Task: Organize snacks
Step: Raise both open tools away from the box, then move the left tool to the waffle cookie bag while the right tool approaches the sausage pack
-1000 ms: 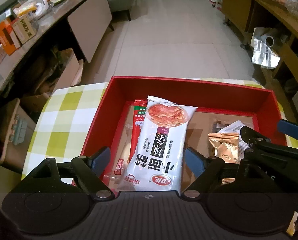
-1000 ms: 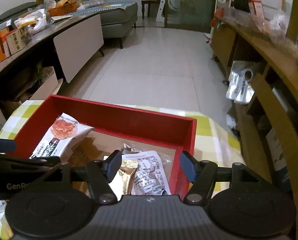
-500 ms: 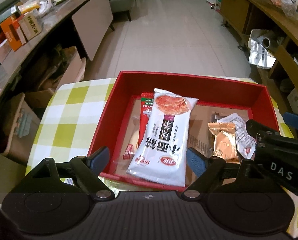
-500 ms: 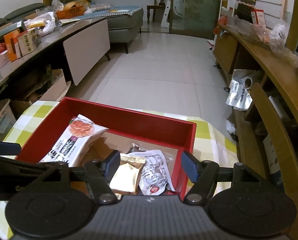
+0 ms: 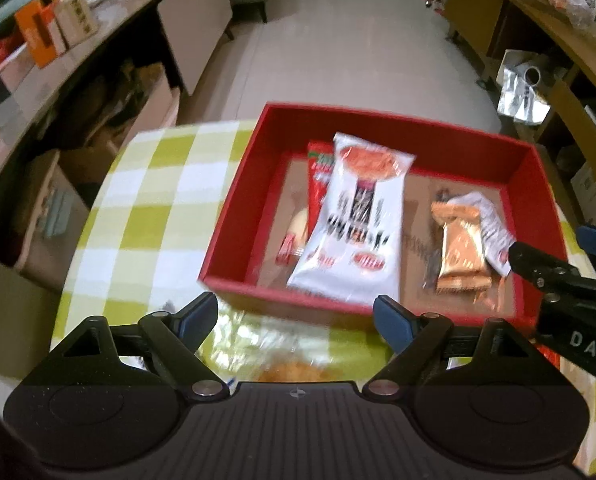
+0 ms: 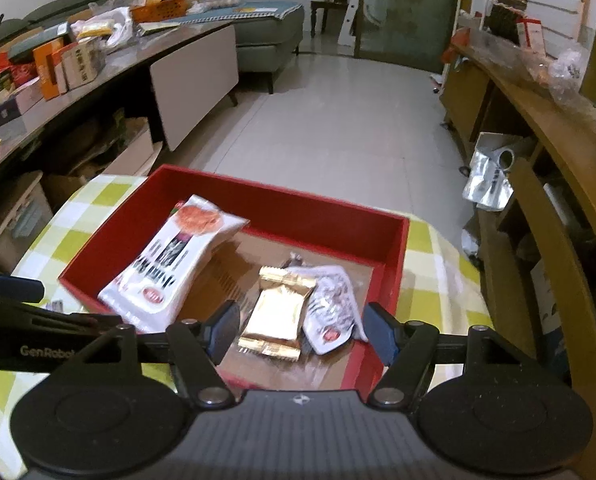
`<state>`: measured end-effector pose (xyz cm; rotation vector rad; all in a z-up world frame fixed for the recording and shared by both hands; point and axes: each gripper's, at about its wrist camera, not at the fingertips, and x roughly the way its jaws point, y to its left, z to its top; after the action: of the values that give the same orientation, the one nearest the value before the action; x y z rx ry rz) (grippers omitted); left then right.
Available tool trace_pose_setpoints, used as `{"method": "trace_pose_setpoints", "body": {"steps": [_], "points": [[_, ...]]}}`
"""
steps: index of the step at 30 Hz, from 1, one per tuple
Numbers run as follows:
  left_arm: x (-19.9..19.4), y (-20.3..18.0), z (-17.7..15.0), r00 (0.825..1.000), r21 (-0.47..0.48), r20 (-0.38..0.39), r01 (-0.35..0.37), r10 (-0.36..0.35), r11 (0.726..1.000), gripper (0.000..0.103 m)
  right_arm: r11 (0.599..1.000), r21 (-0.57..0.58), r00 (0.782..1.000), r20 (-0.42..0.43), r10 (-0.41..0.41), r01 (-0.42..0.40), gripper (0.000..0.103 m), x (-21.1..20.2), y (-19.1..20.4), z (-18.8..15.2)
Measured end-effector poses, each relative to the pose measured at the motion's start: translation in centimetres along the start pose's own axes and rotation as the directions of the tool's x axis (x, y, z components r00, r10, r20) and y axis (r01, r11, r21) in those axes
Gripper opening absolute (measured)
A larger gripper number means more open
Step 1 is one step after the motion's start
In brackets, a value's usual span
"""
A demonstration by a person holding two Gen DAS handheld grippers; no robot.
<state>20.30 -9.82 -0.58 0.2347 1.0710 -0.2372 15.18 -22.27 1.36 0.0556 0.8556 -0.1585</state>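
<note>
A red box (image 5: 382, 124) (image 6: 294, 204) sits on a green-checked tablecloth (image 5: 150, 200). Inside lie a big white noodle snack bag (image 5: 354, 224) (image 6: 170, 260) over a red packet (image 5: 318, 172), a gold wafer packet (image 5: 460, 244) (image 6: 278, 312) and a small white sachet (image 5: 492, 228) (image 6: 330, 304). My left gripper (image 5: 296, 320) is open and empty, just in front of the box's near wall, above a clear bag of orange snacks (image 5: 290, 360). My right gripper (image 6: 300, 332) is open and empty over the box's near right corner; it also shows in the left wrist view (image 5: 554, 276).
A long counter (image 6: 98, 60) with boxes and bags runs along the left. A wooden shelf unit (image 6: 546, 152) stands on the right. Cardboard boxes (image 5: 46, 216) sit on the floor left of the table. Tiled floor (image 6: 338, 120) lies beyond.
Both grippers have pulled back from the box and stayed open. The box's near wall and the clear snack bag in front of it have come into the left wrist view.
</note>
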Motion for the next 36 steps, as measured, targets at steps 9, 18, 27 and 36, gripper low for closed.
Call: {"method": "trace_pose_setpoints", "body": {"steps": [9,18,27,36], "points": [[0.9,2.1,-3.1,0.989,-0.092,-0.131,0.063,-0.075,0.994,0.089,0.999,-0.045,0.999,-0.046,0.028,-0.030,0.077,-0.7,1.6,-1.9],[3.1,1.9,-3.8,0.976,-0.131,-0.203,0.050,-0.076,0.990,0.090,0.998,-0.054,0.994,-0.106,0.037,-0.043,0.077,-0.4,1.1,-3.6],[5.8,0.9,-3.3,0.970,-0.144,-0.241,-0.021,-0.015,0.989,0.103,0.997,-0.041,0.993,-0.109,0.055,-0.059,0.081,-0.4,0.9,-3.5],[5.8,0.2,-4.0,0.968,-0.068,-0.249,-0.052,0.033,0.996,0.098,0.997,-0.026,0.993,-0.101,0.066,-0.069,0.081,-1.6,0.4,-3.7]]}}
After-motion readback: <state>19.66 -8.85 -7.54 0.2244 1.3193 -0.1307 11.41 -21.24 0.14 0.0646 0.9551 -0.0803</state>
